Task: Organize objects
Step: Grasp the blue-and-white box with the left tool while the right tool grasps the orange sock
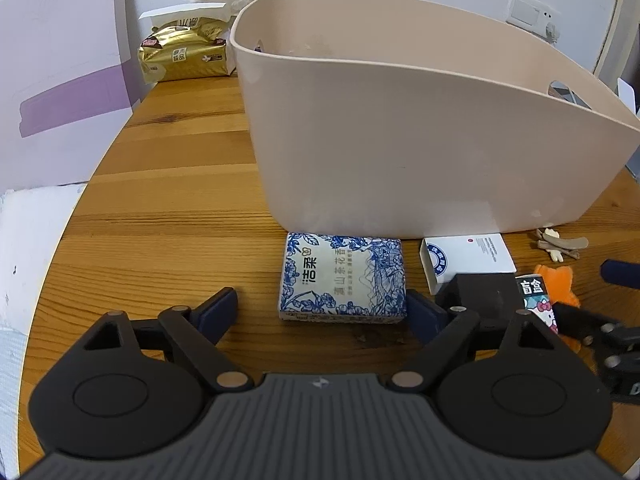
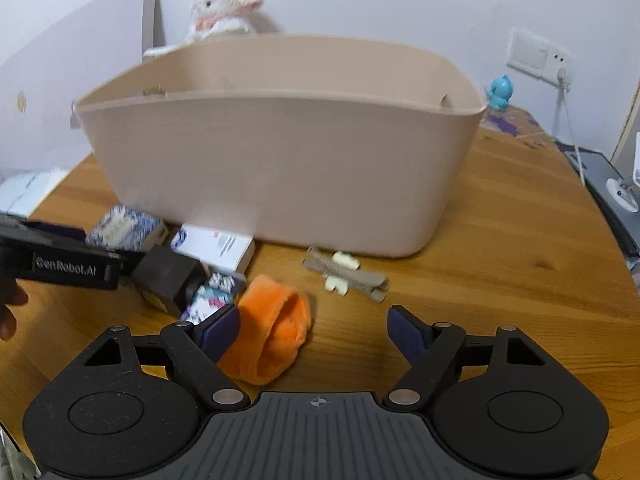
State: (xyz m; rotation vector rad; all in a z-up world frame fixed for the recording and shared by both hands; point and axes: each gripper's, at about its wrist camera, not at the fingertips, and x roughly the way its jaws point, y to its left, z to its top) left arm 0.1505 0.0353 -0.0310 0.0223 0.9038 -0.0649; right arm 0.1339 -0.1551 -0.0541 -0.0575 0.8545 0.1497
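Observation:
A beige plastic basket [image 1: 400, 152] [image 2: 280, 168] stands on the wooden table [image 1: 168, 232]. In front of it lies a blue-and-white tissue pack [image 1: 344, 278] [image 2: 124, 226]. My left gripper [image 1: 322, 312] is open, its fingers on either side of the pack's near end. To the right lie a white card box [image 1: 468, 260] [image 2: 216, 246], a dark box [image 1: 484, 296] [image 2: 168, 276] with a cartoon end, an orange plush band [image 2: 276, 332] [image 1: 558, 280] and a beige hair clip [image 2: 344, 274] [image 1: 560, 244]. My right gripper [image 2: 314, 330] is open, just right of the orange band.
A gold tissue pack [image 1: 184, 52] sits at the table's far left corner by the wall. A white plush toy [image 2: 224, 8] stands behind the basket. A blue figurine [image 2: 500, 92], a wall socket [image 2: 540, 56] with a cable, and a grey device [image 2: 600, 176] lie at the right.

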